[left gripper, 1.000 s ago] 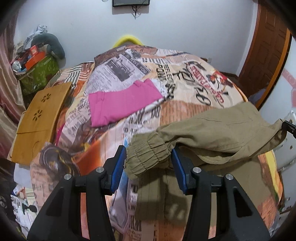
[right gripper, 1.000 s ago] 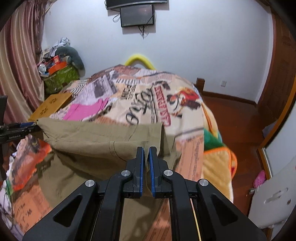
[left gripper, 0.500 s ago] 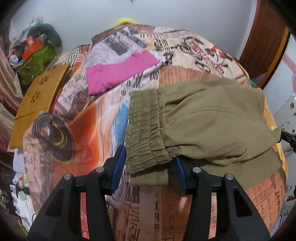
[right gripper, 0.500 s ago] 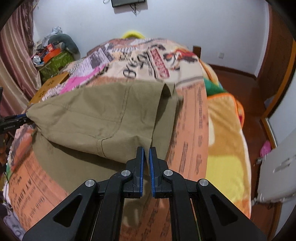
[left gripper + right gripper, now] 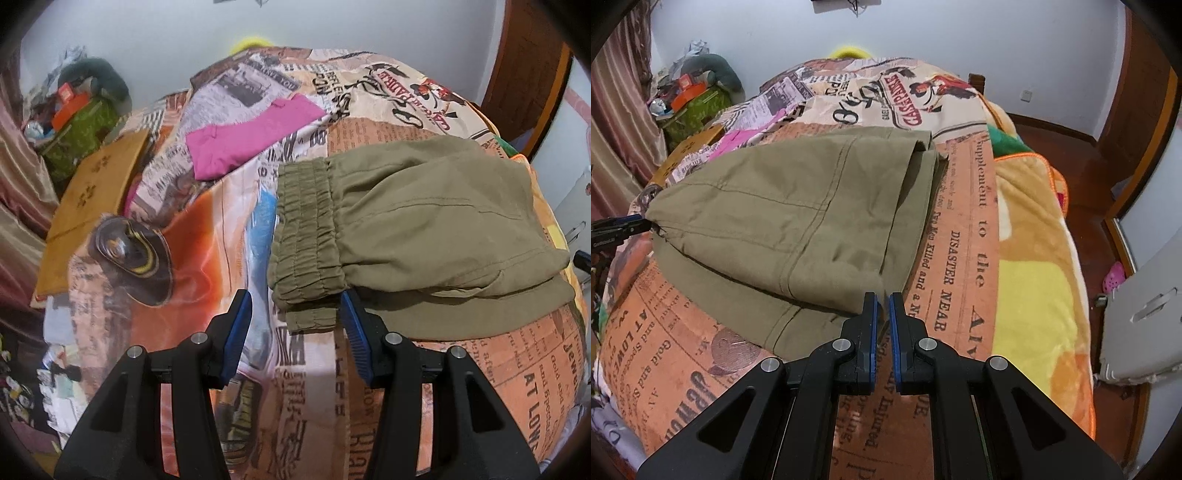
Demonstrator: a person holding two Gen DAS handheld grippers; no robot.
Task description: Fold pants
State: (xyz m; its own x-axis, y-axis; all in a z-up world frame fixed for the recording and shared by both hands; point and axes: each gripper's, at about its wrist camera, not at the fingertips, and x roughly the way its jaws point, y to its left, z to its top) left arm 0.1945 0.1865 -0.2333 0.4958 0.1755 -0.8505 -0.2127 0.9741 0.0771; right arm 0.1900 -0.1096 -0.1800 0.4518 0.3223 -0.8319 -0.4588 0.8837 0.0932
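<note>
Olive-green pants (image 5: 413, 218) lie folded over on the newspaper-print bedspread (image 5: 207, 258); they also show in the right wrist view (image 5: 783, 229). The elastic cuffs (image 5: 306, 240) lie stacked just ahead of my left gripper (image 5: 295, 317), which is open with its jaws wide apart and holds nothing. My right gripper (image 5: 882, 306) sits at the near right corner of the folded pants. Its jaws stand a narrow gap apart, and the fabric edge lies just in front of them, not pinched.
A pink garment (image 5: 251, 136) lies further back on the bed. A wooden lap tray (image 5: 92, 199) leans at the left edge, with a green box and clutter (image 5: 77, 125) behind. A yellow-orange blanket (image 5: 1034, 236) covers the bed's right side; a door (image 5: 524, 66) stands right.
Both grippers lowered the lifted pants onto the bed, laying the upper half over the lower. The left gripper drew back from the cuffs; the right jaws parted slightly and released the fabric.
</note>
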